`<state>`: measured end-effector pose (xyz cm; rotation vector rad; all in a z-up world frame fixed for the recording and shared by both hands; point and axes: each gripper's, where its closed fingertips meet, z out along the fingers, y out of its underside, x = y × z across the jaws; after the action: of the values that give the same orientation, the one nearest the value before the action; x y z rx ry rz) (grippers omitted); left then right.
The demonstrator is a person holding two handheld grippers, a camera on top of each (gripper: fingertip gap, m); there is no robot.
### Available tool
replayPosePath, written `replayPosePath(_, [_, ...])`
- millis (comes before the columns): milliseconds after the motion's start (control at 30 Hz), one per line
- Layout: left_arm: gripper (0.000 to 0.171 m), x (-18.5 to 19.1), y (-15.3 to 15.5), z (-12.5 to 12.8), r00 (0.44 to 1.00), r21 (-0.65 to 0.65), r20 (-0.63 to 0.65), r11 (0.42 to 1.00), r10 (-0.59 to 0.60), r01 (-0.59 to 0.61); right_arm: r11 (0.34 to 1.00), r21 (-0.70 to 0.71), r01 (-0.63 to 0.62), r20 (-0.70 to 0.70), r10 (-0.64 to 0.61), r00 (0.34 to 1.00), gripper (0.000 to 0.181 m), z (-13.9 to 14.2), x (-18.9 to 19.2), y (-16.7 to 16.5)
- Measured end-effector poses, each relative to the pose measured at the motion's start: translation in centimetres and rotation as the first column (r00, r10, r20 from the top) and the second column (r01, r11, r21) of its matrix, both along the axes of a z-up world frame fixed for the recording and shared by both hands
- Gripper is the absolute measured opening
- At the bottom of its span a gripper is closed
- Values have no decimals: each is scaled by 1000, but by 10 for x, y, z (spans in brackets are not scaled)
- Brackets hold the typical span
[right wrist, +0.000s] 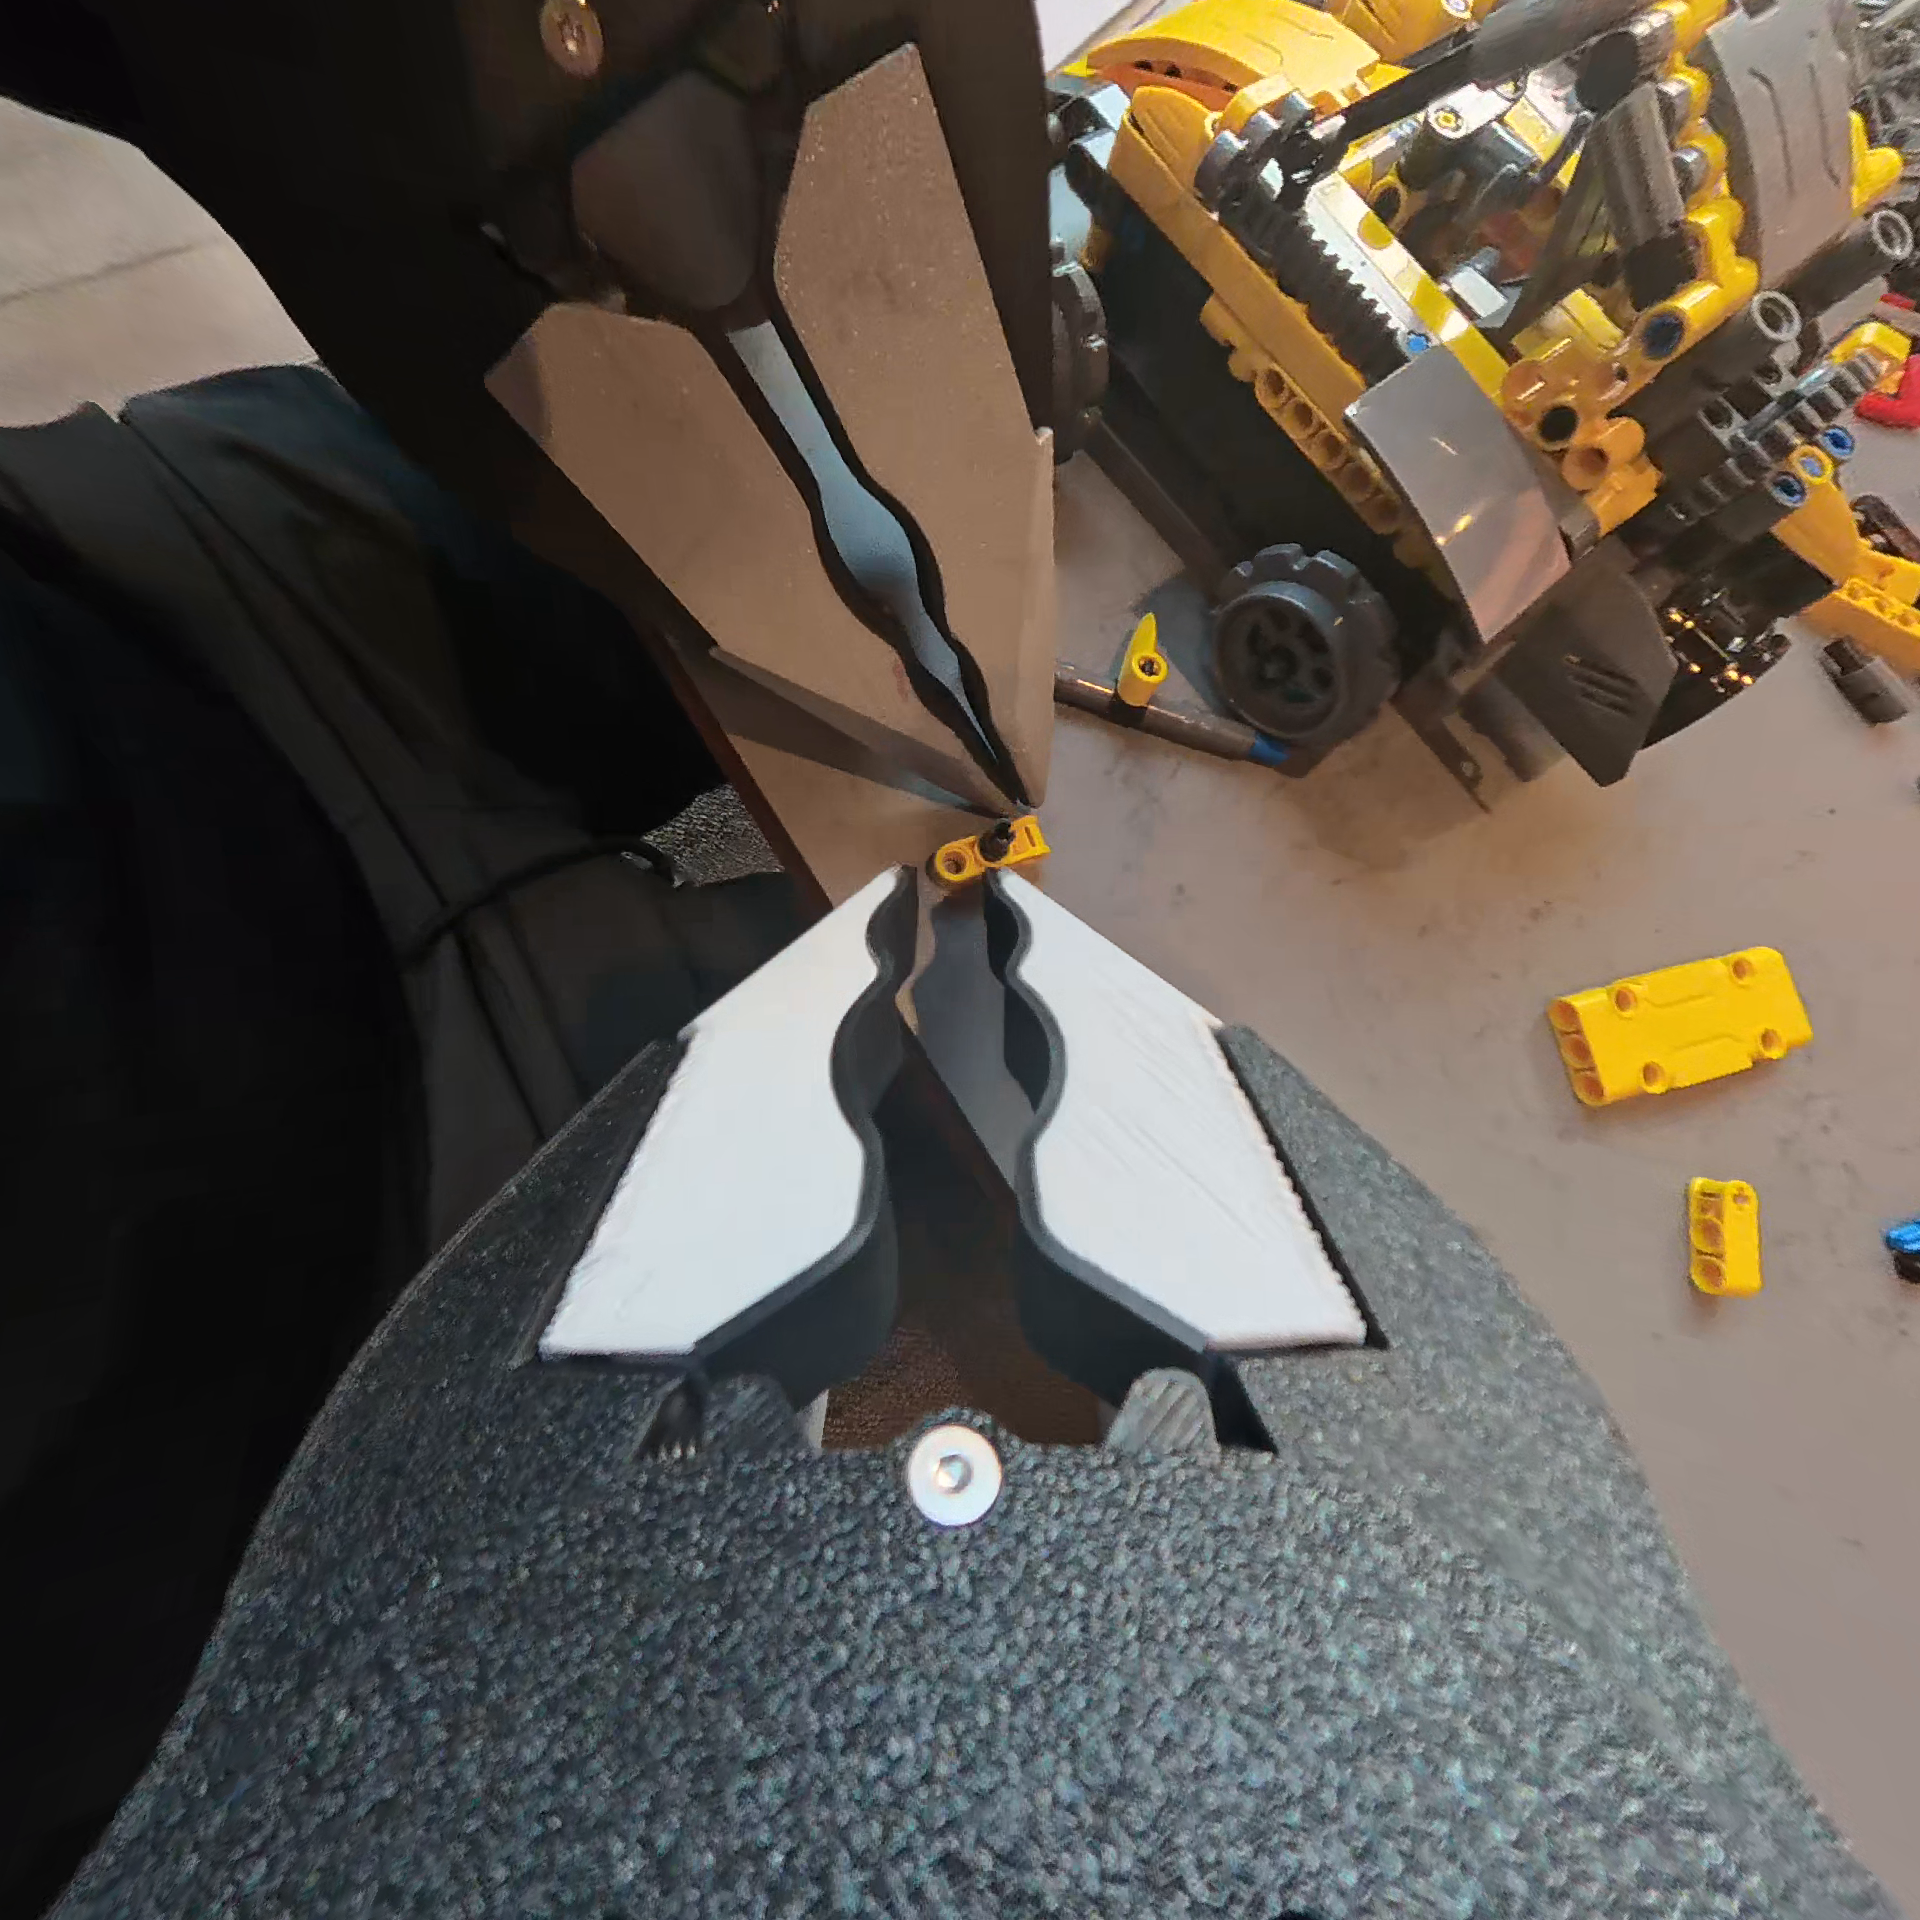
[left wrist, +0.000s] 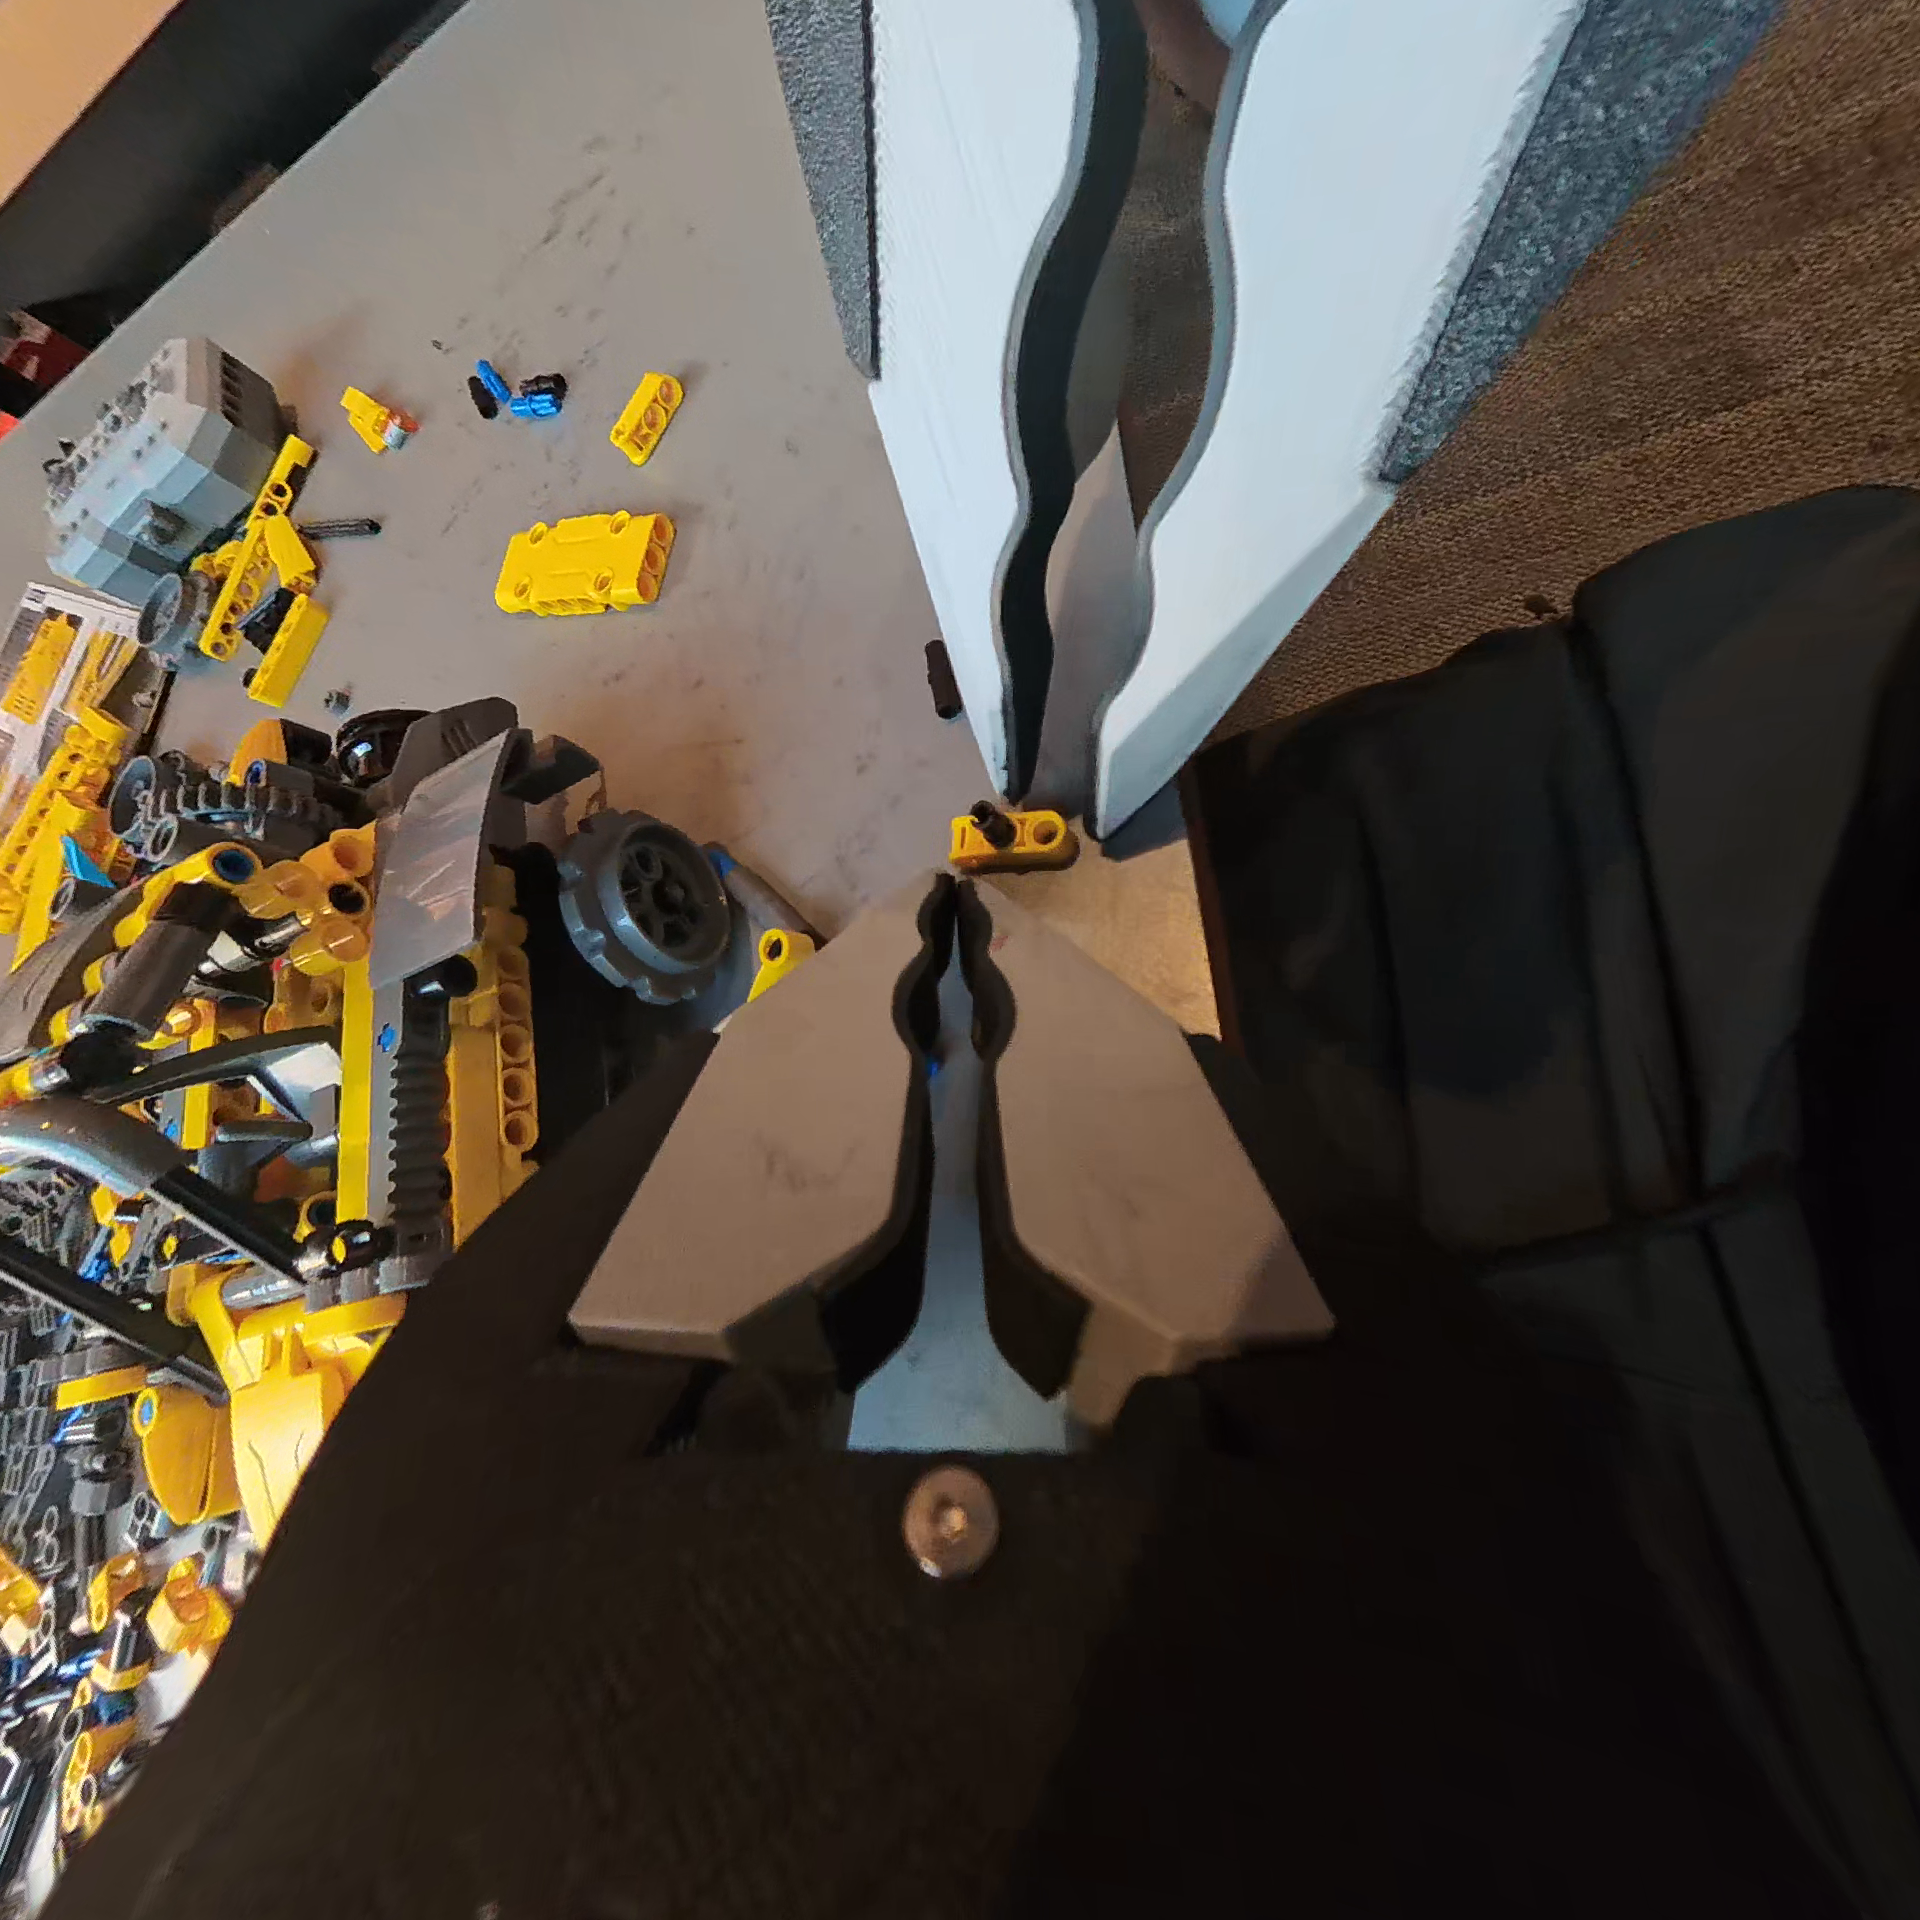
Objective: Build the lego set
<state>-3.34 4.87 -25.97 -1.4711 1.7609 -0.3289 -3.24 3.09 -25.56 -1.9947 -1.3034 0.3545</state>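
The left claw [left wrist: 954, 891], grey-fingered, has its tips pressed together with nothing visible between them, hovering just short of a small yellow connector [left wrist: 1013, 840] with a black pin stuck in it. The right claw [right wrist: 951, 896], white-fingered, stands narrowly parted, its tips at the connector [right wrist: 987, 847] from the opposite side; whether it grips is unclear. The piece sits at the table [left wrist: 623, 208] edge, beside the yellow model truck [right wrist: 1455, 312], likely placed for working on.

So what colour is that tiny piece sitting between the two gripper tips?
Yellow, with a black pin stuck in it. The small piece shows best in the right wrist view.
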Motion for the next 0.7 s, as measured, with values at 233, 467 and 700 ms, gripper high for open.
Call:
replayPosePath(233, [6,-16,4,2,998,-60,19,996,64,-63,998,60,23,9,-23,1000,13,15,31,15])
replayPosePath(467, [9,-23,-5,13,990,-155,92,983,111,-96,995,-83,-62,-30,59,998,17,-1,45,24])
replayPosePath(700, [10,-14,-15,11,993,-178,83,982,78,-63,962,-206,-177,-129,153,980,2,-6,31,16])
